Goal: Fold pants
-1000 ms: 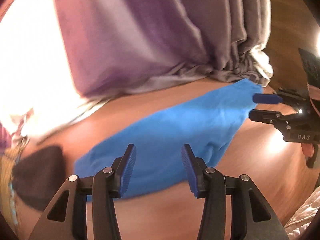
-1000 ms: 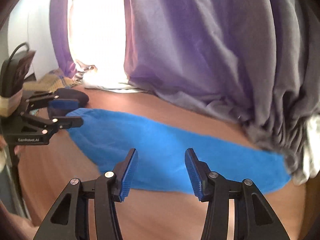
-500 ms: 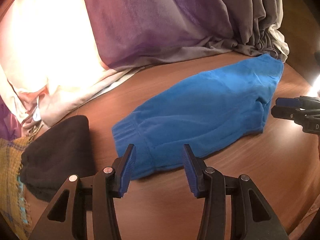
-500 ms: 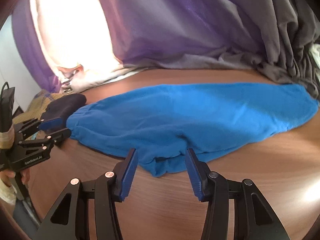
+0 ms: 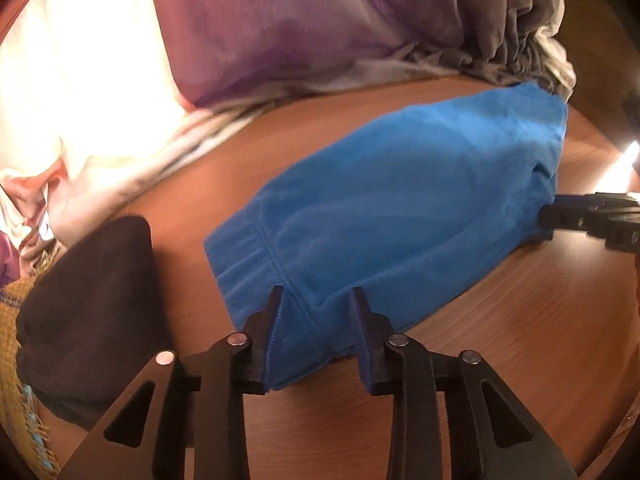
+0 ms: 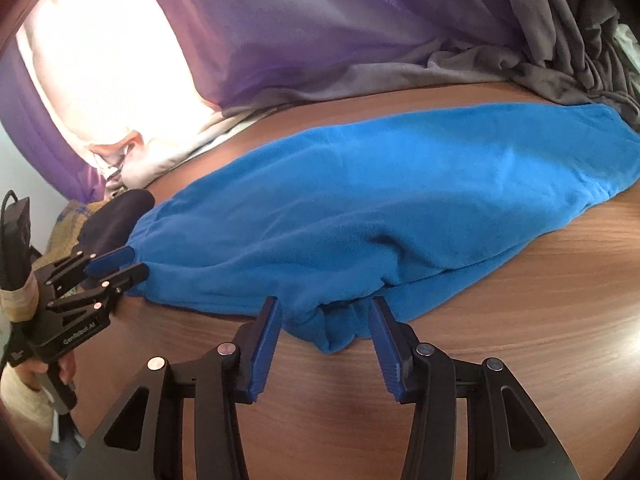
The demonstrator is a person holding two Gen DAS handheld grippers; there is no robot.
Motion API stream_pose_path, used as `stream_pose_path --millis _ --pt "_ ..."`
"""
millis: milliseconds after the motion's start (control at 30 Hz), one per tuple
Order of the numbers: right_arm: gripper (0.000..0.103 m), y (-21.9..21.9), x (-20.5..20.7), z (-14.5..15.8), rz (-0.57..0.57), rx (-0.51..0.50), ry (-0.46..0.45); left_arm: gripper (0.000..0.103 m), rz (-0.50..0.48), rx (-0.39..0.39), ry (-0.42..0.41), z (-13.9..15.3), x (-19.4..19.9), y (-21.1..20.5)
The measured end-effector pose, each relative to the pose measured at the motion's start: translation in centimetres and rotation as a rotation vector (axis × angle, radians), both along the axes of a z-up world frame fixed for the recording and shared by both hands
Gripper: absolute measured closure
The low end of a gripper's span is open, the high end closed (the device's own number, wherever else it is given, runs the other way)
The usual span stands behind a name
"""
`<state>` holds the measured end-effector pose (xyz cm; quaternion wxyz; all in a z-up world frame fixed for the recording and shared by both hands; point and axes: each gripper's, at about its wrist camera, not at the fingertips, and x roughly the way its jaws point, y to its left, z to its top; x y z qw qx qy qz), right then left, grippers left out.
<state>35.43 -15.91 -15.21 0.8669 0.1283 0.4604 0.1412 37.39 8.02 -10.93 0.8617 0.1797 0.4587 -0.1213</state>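
Blue fleece pants (image 5: pixel 400 208) lie folded lengthwise on a brown wooden table (image 5: pixel 520 340); they also show in the right wrist view (image 6: pixel 400 208). My left gripper (image 5: pixel 318 304) is open, its jaws either side of the waistband corner at the near edge. It shows from the side in the right wrist view (image 6: pixel 124 266). My right gripper (image 6: pixel 325 312) is open, its jaws either side of a bunched crotch fold at the near edge. It also shows in the left wrist view (image 5: pixel 560 210), at the pants' far right side.
A dark folded cloth (image 5: pixel 92 308) lies left of the pants on a yellow woven fabric (image 5: pixel 12 380). Purple and grey curtains (image 6: pixel 360 32) and white cloth (image 5: pixel 80 120) hang along the table's far edge. A bright light patch (image 5: pixel 624 164) is at the right.
Both grippers have moved forward and down to the pants; the near edge of the cloth now sits between the open jaws of each. The pants lie in the same place.
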Motion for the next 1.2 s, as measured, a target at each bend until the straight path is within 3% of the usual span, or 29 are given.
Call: stream_pose_path --millis 167,267,300,333,367,600,833,1033,1133,1200 --pt "0.057 0.4 0.7 -0.5 0.014 0.014 0.017 0.077 0.020 -0.007 0.041 -0.6 0.2 0.4" --pt "0.066 0.6 1.1 -0.6 0.029 0.023 0.023 0.077 0.021 -0.001 0.048 -0.6 0.4 0.4" --pt "0.073 0.6 1.2 -0.6 0.036 0.028 0.023 0.077 0.019 0.007 0.048 -0.6 0.4 0.3" --pt "0.091 0.7 1.3 -0.6 0.047 0.040 0.026 0.076 0.019 0.013 0.049 -0.7 0.6 0.3" --pt "0.093 0.8 1.3 -0.4 0.062 0.042 0.029 0.076 0.020 0.011 0.054 -0.7 0.8 0.3" --pt "0.094 2.4 -2.1 3.3 0.084 -0.074 -0.071 0.076 0.026 0.019 0.078 -0.5 1.2 0.2" --pt "0.094 2.0 -3.1 0.4 0.051 -0.038 0.073 0.075 0.007 0.066 0.073 -0.6 1.0 -0.2" --pt "0.094 2.0 -4.0 0.0 0.044 -0.058 0.116 0.075 0.034 0.076 0.081 -0.4 0.7 -0.2" --pt "0.094 2.3 -4.8 2.4 0.016 -0.170 0.012 0.075 0.037 0.080 0.050 0.9 -0.1 -0.4" --pt "0.093 2.2 -4.8 4.0 0.003 -0.193 -0.081 0.073 0.050 0.051 0.007 2.3 -0.4 -0.2"
